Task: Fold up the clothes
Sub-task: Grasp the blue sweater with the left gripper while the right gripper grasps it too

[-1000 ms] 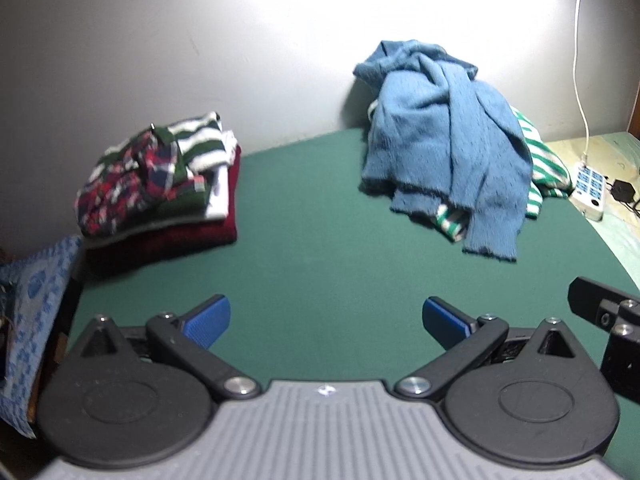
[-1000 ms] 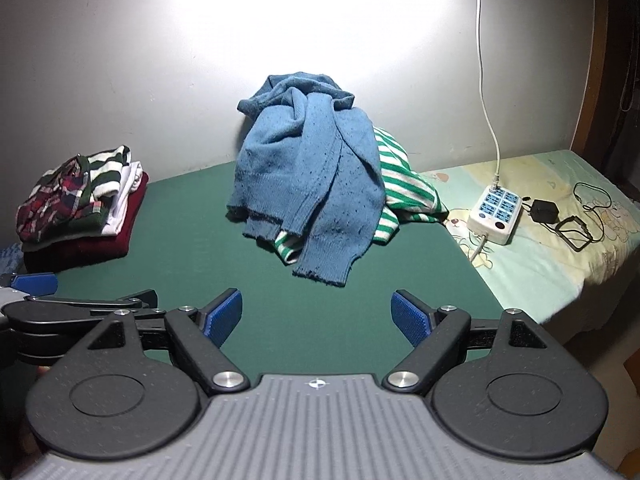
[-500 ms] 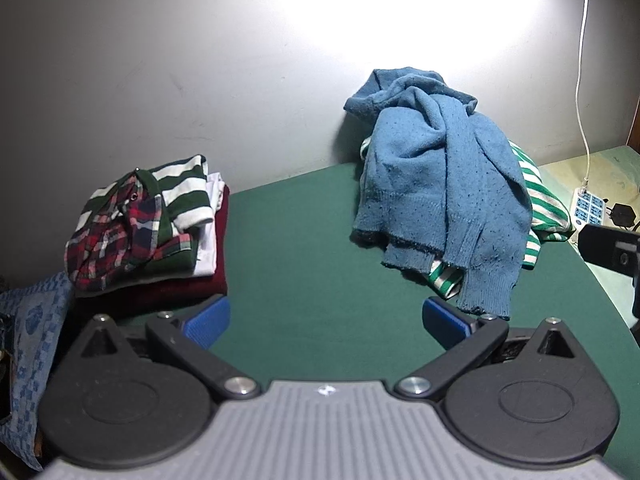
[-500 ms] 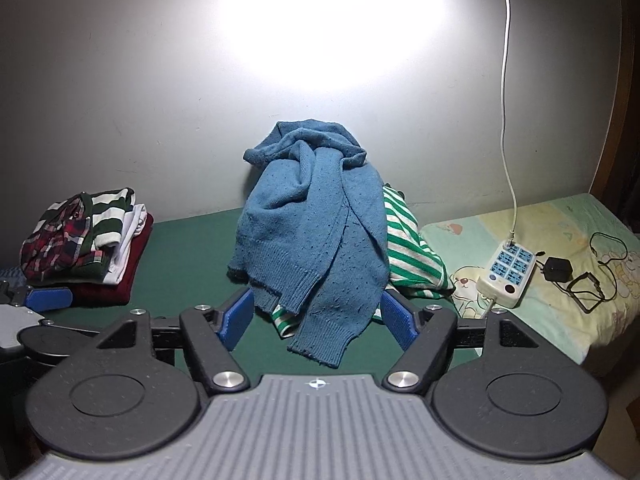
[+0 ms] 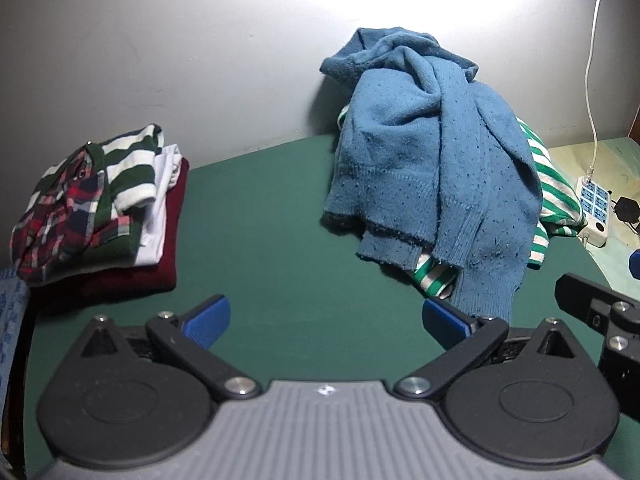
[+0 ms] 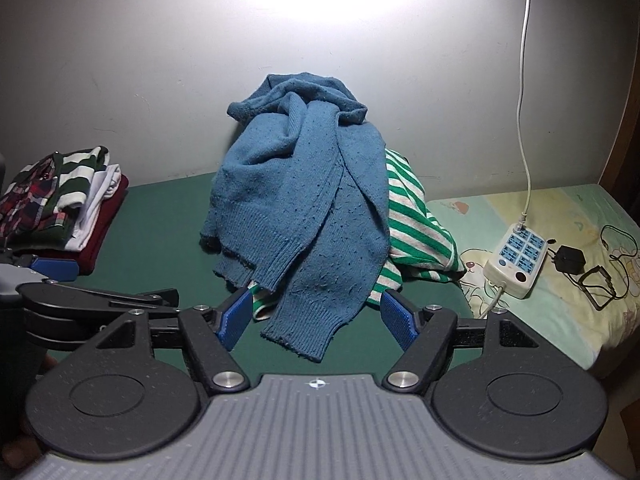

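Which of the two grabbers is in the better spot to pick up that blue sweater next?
Probably the right gripper: it is open and the blue sweater hangs straight ahead, its hem between the fingers' line. The left gripper, also open, faces bare green cloth, with the sweater off to its right.

black gripper (image 6: pixel 316 320), blue pads (image 6: pixel 234 318)

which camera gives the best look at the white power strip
The right wrist view: the power strip shows whole on the yellow sheet, sockets and cord visible. The left wrist view catches it small and distorted at the right edge.
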A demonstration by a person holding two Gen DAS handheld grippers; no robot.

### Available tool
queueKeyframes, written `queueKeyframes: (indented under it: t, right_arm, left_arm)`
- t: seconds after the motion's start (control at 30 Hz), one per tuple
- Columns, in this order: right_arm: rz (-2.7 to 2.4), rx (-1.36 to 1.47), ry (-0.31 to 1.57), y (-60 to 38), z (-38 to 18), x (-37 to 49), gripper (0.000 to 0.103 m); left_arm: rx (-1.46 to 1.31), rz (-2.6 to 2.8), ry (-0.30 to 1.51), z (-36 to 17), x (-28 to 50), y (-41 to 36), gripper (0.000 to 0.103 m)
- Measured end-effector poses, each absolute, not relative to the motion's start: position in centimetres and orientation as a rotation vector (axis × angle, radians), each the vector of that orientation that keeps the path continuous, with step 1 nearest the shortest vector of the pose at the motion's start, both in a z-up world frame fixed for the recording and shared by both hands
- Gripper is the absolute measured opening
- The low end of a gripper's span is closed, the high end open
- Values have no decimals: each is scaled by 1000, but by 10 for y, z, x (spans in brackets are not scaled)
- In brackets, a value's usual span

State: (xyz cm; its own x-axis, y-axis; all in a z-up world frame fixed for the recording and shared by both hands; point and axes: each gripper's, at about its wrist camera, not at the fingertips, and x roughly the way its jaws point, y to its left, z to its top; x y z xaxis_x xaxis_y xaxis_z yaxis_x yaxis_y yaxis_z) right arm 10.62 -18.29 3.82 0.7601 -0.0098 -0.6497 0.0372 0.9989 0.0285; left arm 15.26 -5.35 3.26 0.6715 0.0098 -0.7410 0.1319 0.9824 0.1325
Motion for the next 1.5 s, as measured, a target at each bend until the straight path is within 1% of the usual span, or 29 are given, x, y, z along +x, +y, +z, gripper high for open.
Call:
queueKeyframes:
  t: [0.3, 0.43, 0.6, 0.67, 0.73, 0.87, 0.9, 0.93, 0.97, 1.0, 1.07, 1.1, 1.13, 1.17, 1.37, 1.4, 1.43, 1.47, 1.5]
  right_arm:
    - [-125, 0, 618, -217, 29, 202, 74]
    - [-140, 35, 615, -229, 23, 233, 73]
    - [-158, -24, 593, -231, 22, 254, 73]
    - [-125, -11, 598, -237, 21, 258, 71]
    - [-92, 4, 602, -242, 20, 262, 64]
    - [-38, 34, 594, -249, 16, 265, 63]
    - [-18, 47, 594, -250, 15, 266, 58]
    - [4, 62, 592, -251, 15, 265, 55]
    - [26, 77, 589, -252, 15, 265, 54]
    - [33, 67, 580, -250, 15, 267, 53]
    - [47, 43, 563, -245, 15, 272, 48]
    - [47, 28, 549, -243, 15, 274, 46]
    - [48, 14, 535, -241, 15, 277, 46]
    - [50, 8, 536, -239, 13, 281, 46]
    - [51, -23, 531, -232, 1, 292, 44]
    - [53, -34, 528, -232, 1, 291, 40]
    - [55, -44, 526, -231, 2, 289, 19]
    - [60, -46, 535, -232, 1, 288, 2]
    - [61, -35, 538, -234, 0, 287, 3]
  left_arm:
    - [227, -98, 838, 17, 231, -59, 102]
    - [186, -137, 865, 11, 252, -67, 102]
    - [208, -215, 861, 7, 262, -103, 102]
    - [234, -228, 857, 2, 265, -117, 102]
    - [260, -233, 846, -4, 267, -127, 103]
    - [204, -281, 869, -10, 274, -134, 103]
    - [195, -286, 876, -12, 275, -135, 102]
    - [190, -292, 875, -14, 276, -136, 102]
    - [185, -299, 873, -16, 276, -137, 101]
    - [180, -305, 871, -18, 277, -138, 98]
    - [152, -318, 873, -18, 277, -137, 94]
    - [135, -326, 871, -17, 277, -135, 90]
    - [124, -335, 869, -16, 276, -134, 86]
    - [121, -338, 866, -15, 274, -133, 86]
    - [110, -354, 858, -11, 271, -127, 73]
    - [105, -355, 859, -9, 271, -127, 69]
    - [100, -356, 860, -8, 271, -126, 64]
    - [101, -357, 858, -7, 270, -126, 62]
    - [103, -358, 856, -6, 269, -125, 60]
